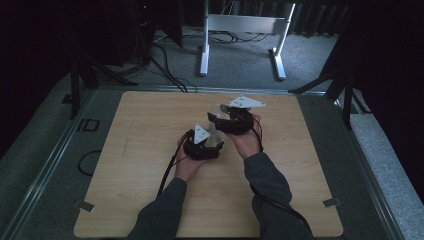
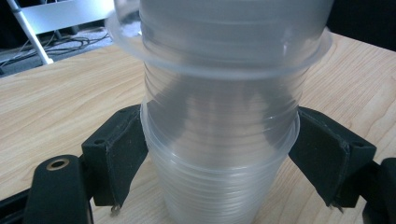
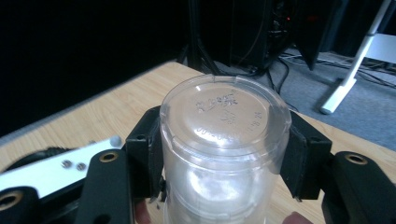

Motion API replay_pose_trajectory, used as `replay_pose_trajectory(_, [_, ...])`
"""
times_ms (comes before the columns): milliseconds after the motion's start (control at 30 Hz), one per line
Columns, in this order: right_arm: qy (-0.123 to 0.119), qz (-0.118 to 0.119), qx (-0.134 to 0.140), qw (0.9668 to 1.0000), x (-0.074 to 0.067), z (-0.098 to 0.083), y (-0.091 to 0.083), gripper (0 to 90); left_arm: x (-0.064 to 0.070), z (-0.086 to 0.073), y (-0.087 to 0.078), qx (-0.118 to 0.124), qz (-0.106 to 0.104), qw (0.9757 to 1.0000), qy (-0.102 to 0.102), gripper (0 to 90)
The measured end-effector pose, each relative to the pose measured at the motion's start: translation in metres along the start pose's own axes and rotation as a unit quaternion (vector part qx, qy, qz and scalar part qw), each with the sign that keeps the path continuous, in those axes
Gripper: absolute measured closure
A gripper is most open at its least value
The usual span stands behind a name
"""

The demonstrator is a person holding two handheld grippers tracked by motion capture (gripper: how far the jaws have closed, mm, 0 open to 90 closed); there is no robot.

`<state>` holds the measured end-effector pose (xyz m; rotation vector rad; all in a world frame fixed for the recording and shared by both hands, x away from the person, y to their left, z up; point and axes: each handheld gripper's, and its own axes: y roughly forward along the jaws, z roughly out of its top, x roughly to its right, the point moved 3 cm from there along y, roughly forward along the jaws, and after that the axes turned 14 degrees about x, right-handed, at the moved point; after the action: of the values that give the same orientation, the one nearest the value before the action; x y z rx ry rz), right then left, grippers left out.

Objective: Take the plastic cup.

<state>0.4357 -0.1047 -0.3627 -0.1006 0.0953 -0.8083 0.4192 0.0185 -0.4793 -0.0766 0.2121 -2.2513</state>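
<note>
Wooden table (image 1: 150,150) (dim room) bears both claws gripping cups (image 2: 219,140).

- Stack of clear plastic cups (image 2: 219,154), ribbed and nested tightly, upright, held above the wooden bench (image 2: 60,102)
- Another clear cup (image 2: 224,42) sits over the stack's top, its rim flaring wider
- Closed base of a clear cup (image 3: 225,116), round, with faint embossed lettering
</note>
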Motion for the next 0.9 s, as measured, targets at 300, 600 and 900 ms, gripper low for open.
replay_pose_trajectory(300, [0.002, -0.003, 0.009, 0.9999, 0.001, 0.007, -0.003, 41.0, -0.001, -0.001, 0.0, -0.002, -0.002, 1.0, 0.0, 20.3])
replay_pose_trajectory(600, [0.001, -0.001, 0.026, 0.9997, 0.0, 0.019, -0.009, 41.2, -0.001, -0.003, 0.0, -0.006, -0.001, 1.0, 0.002, 20.4])
replay_pose_trajectory(900, [0.003, 0.0, 0.036, 0.9994, 0.0, 0.027, -0.012, 41.3, -0.001, -0.003, 0.0, -0.006, 0.0, 1.0, 0.0, 20.4])
